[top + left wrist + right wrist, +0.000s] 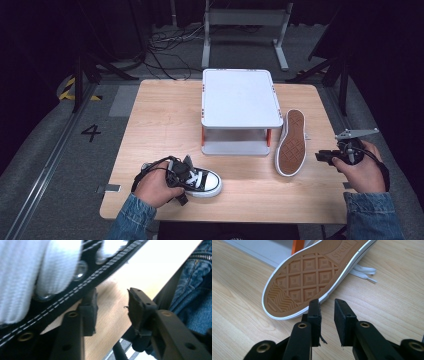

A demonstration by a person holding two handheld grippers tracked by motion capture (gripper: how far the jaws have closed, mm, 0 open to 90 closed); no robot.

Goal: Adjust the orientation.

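Observation:
A black sneaker (202, 181) with white laces and a white toe cap stands upright at the table's front left. My left gripper (182, 172) is at its heel side. In the left gripper view the left gripper (111, 293) is open with bare tabletop in the gap, and the sneaker's black eyelet strip (62, 300) and laces (22, 277) lie just past the left jaw. A second sneaker (292, 142) lies sole up to the right of the stand. My right gripper (322, 156) is beside its toe end. The right gripper (326, 302) is narrowly open and holds nothing, with the brown sole (312, 272) just ahead.
A white two-level stand (240, 97) with orange legs (298, 246) sits at the middle back of the wooden table (160, 120). White lace ends (364, 271) trail from under the overturned sneaker. Dark floor, cables and frame legs surround the table.

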